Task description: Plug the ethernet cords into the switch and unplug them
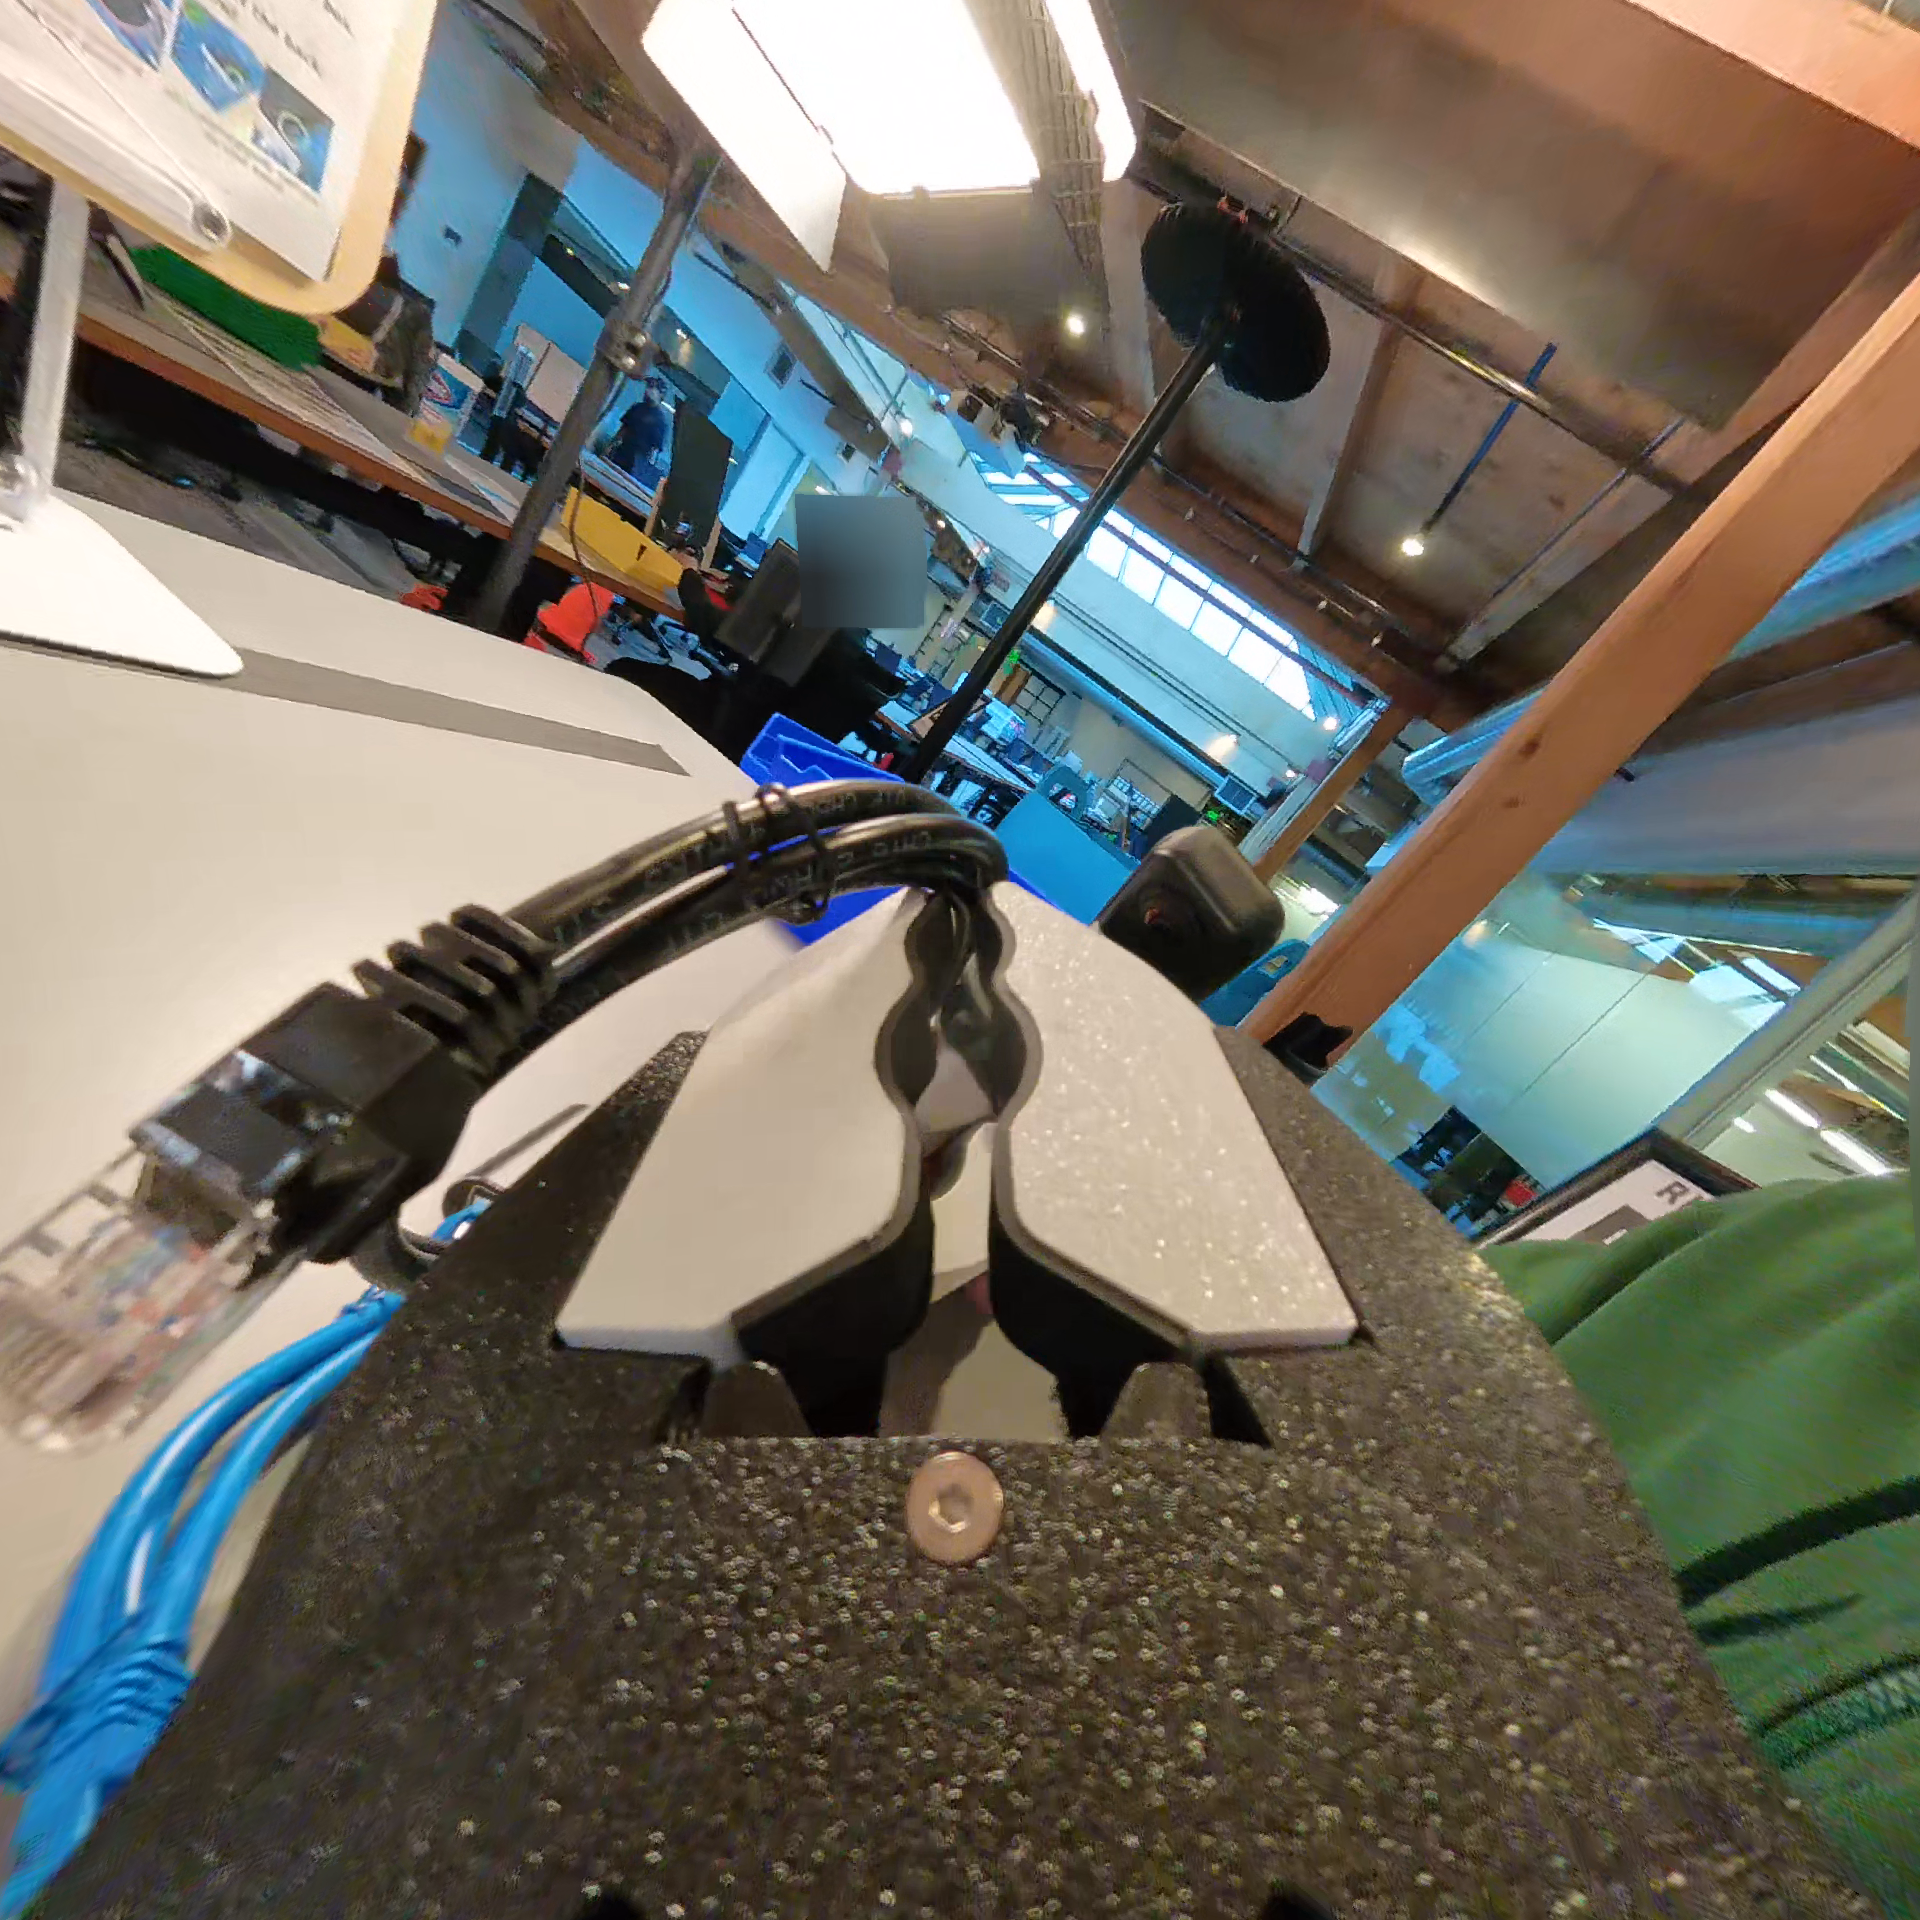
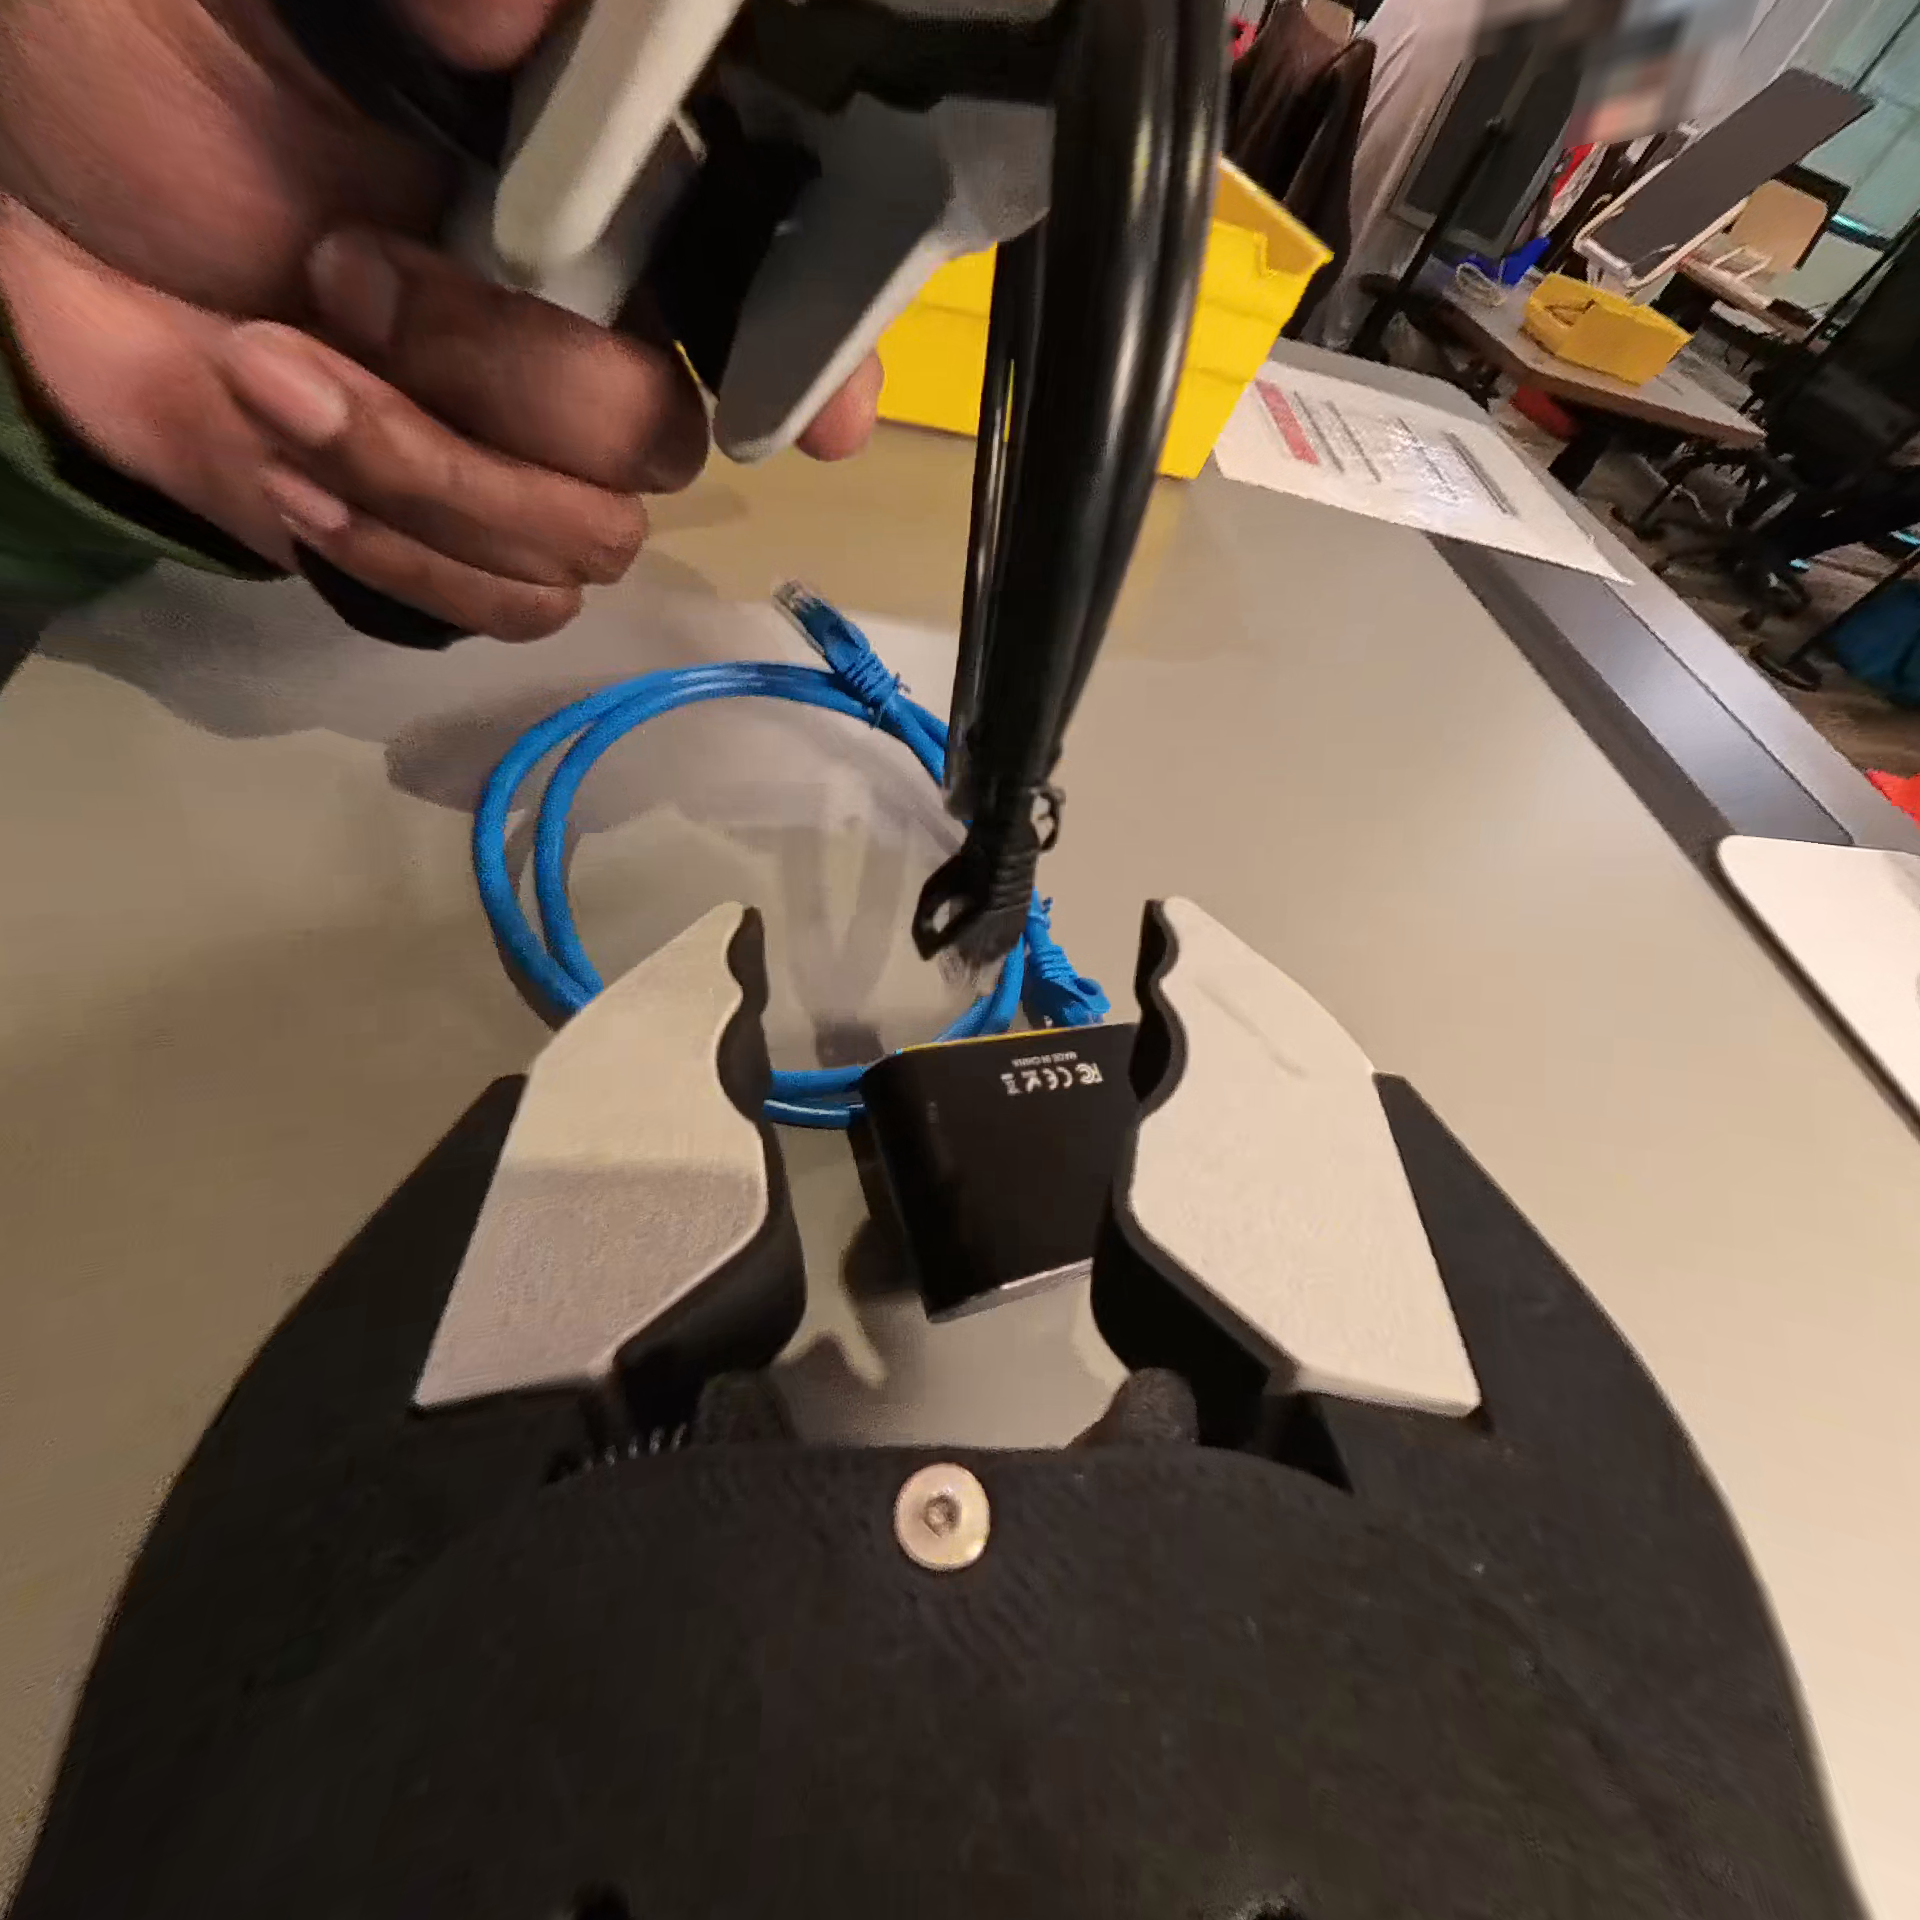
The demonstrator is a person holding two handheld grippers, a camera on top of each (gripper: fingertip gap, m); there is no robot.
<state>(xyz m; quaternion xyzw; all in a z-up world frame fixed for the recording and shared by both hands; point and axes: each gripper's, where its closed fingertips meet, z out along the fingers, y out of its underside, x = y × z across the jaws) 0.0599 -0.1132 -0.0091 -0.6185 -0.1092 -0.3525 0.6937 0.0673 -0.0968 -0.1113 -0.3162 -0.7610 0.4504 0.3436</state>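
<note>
My left gripper (image 1: 961,935) is shut on a bundled black ethernet cord (image 1: 831,831), tilted upward above the table. The cord's clear plug (image 1: 125,1247) curls out to the left. In the right wrist view a hand (image 2: 364,395) holds that gripper high, and the black cord (image 2: 1070,468) hangs down with its plug end (image 2: 971,914) just above the switch. The small black switch (image 2: 997,1164) lies on the table between the fingers of my open right gripper (image 2: 945,914), close against the right finger. A coiled blue ethernet cord (image 2: 540,831) lies beyond the switch, with one plug (image 2: 1065,982) at its far side.
A yellow bin (image 2: 1226,312) and a laminated sheet (image 2: 1403,457) sit at the far side of the grey table (image 2: 1351,779). A white flat base (image 2: 1849,935) lies at the right edge. A green sleeve (image 1: 1714,1455) is close on the right. About 10 cm separates my left fingertips from my right.
</note>
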